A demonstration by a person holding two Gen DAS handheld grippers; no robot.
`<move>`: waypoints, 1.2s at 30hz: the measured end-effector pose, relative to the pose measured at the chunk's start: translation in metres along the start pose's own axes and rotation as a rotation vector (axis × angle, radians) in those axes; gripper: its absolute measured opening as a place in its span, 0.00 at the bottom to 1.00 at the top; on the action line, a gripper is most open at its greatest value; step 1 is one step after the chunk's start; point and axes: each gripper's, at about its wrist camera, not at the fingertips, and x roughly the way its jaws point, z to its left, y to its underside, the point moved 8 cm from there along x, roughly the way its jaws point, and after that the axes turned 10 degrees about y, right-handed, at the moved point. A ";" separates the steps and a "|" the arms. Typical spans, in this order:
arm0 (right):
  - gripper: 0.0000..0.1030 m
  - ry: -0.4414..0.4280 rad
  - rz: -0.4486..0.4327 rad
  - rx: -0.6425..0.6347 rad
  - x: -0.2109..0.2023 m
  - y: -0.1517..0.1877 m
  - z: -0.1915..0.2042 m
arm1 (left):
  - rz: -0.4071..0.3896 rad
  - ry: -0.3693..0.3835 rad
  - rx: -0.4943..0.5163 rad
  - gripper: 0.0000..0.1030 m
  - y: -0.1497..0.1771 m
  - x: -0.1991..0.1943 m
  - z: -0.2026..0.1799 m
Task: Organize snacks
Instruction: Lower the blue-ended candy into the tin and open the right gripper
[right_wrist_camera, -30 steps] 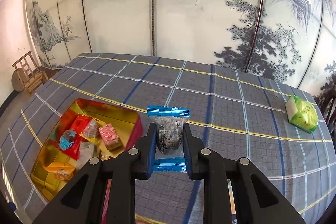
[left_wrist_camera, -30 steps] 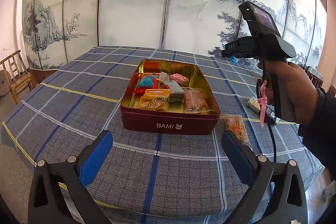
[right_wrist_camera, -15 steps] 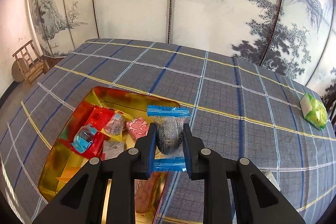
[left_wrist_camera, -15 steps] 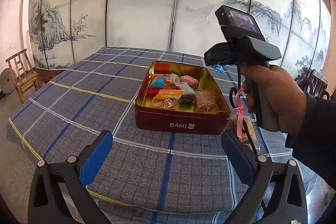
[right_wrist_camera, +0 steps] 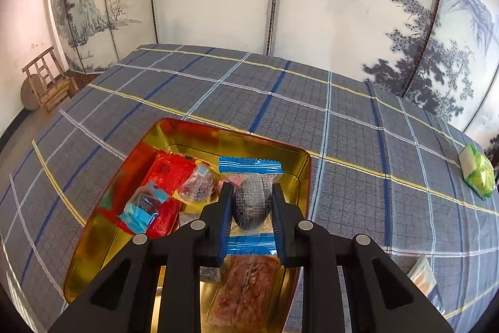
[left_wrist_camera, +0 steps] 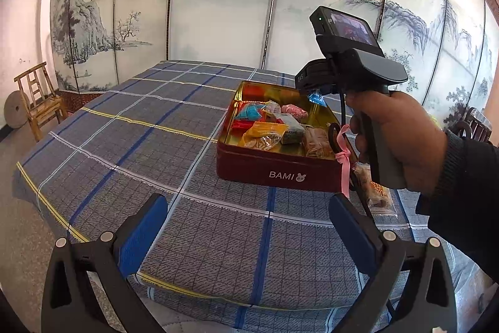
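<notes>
Right gripper [right_wrist_camera: 252, 209] clamps one snack [right_wrist_camera: 251, 202]: clear wrapper with crimped blue ends, dark round piece inside, pinched at the middle between the blue pads. It hangs over the right half of the tin [right_wrist_camera: 174, 133], above the contents, not resting on anything. Left gripper [left_wrist_camera: 248, 227] has its jaws spread wide with nothing between them, low over the tablecloth [left_wrist_camera: 124, 130] on the near side of the tin, well clear of it. One tin: rectangular, rounded corners, shiny gold interior, dark red outer wall with white "BAMI" lettering. Inside it, about seven wrapped snacks: a flat red packet [right_wrist_camera: 168, 177], a blue-and-clear one [right_wrist_camera: 142, 206] lying on top of it, a small clear crinkled pack [right_wrist_camera: 199, 188], a pink patterned one [left_wrist_camera: 294, 110], an orange packet [left_wrist_camera: 265, 134], a dark grey block [left_wrist_camera: 293, 131], and a long brownish bar in clear film [right_wrist_camera: 246, 286]. Count is approximate, since some overlap. Outside the tin, three snacks on the cloth: a green-and-white pouch [right_wrist_camera: 478, 175] far right, a clear orange-printed pack [left_wrist_camera: 375, 189] just beside the tin's right wall, and a pale packet [right_wrist_camera: 424, 273] at the near right edge, partly cut off. The cloth is woven grey plaid with blue, white and yellow lines. A person's hand [left_wrist_camera: 396, 139] in a dark sleeve holds the right gripper's handle; a pink ribbon [left_wrist_camera: 343, 158] is tied to it.
</notes>
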 end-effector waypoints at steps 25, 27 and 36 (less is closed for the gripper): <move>0.24 -0.016 0.101 0.024 0.041 -0.006 0.000 | -0.002 -0.029 -0.061 0.99 0.006 -0.005 0.023; 0.24 -0.024 0.105 0.032 0.041 -0.004 -0.002 | -0.002 -0.028 -0.061 0.99 0.006 -0.005 0.023; 0.24 -0.050 0.120 0.052 0.043 -0.001 -0.004 | -0.002 -0.030 -0.061 0.99 0.006 -0.005 0.023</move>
